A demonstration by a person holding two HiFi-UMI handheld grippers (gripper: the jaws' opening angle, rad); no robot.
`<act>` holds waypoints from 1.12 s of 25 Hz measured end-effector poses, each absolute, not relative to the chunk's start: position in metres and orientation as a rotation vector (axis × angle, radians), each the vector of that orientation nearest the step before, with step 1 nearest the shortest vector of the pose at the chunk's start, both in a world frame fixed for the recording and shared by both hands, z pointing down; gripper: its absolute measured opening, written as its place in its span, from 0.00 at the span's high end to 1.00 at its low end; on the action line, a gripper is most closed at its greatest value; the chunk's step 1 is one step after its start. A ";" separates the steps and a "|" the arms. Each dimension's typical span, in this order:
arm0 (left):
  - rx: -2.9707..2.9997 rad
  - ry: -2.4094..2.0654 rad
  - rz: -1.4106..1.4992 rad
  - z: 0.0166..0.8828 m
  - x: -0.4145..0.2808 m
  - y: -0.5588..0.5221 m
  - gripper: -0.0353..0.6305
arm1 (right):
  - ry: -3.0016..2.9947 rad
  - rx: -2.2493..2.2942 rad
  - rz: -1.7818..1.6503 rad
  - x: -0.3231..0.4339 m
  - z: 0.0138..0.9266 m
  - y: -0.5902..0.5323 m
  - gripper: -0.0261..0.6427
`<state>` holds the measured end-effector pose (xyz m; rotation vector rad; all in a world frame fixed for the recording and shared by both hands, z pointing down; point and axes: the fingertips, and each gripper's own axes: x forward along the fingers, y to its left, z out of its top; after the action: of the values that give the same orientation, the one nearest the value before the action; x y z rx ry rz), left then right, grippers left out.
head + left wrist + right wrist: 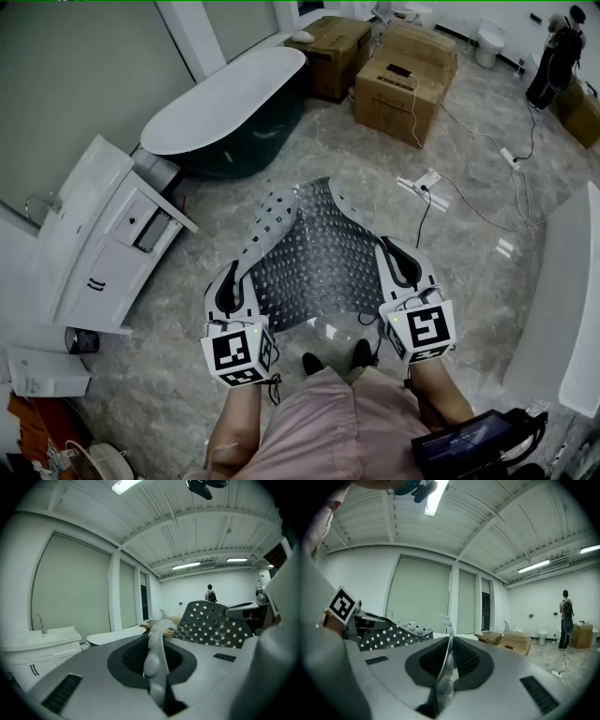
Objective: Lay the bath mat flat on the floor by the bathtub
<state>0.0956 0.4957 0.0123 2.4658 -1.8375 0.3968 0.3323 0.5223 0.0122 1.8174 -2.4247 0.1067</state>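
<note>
L tongs (230,281) & R tongs (399,264) side by side, level, both clamped on mat (314,253) edge

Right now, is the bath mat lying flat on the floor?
No, the bath mat hangs curved between the left claw and the right claw, each shut on one edge.

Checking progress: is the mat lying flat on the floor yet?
Not flat. The mat is held up and curved, left side curling over; left gripper and right gripper each clamp an edge.
</note>
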 end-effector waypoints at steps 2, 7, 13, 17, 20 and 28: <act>2.468 -1.834 0.397 0.014 0.099 0.495 0.89 | -2.423 1.820 0.105 0.335 0.014 0.522 0.91; 2.466 -1.819 0.408 0.020 0.114 0.495 0.89 | -2.409 1.828 0.111 0.352 0.018 0.523 0.91; 2.470 -1.802 0.418 0.023 0.133 0.488 0.89 | -2.411 1.861 0.137 0.373 0.020 0.520 0.91; 2.477 -1.795 0.423 0.026 0.158 0.486 0.89 | -2.412 1.869 0.150 0.397 0.023 0.518 0.91; 2.464 -1.795 0.428 0.030 0.179 0.483 0.89 | -2.419 1.860 0.157 0.418 0.028 0.515 0.91; 2.384 -1.877 0.442 0.034 0.181 0.487 0.89 | -2.484 1.785 0.167 0.425 0.033 0.501 0.91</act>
<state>0.1811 0.4868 0.0337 2.3836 -1.8774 0.4421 0.4249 0.5007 0.0329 1.7853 -2.4835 0.1673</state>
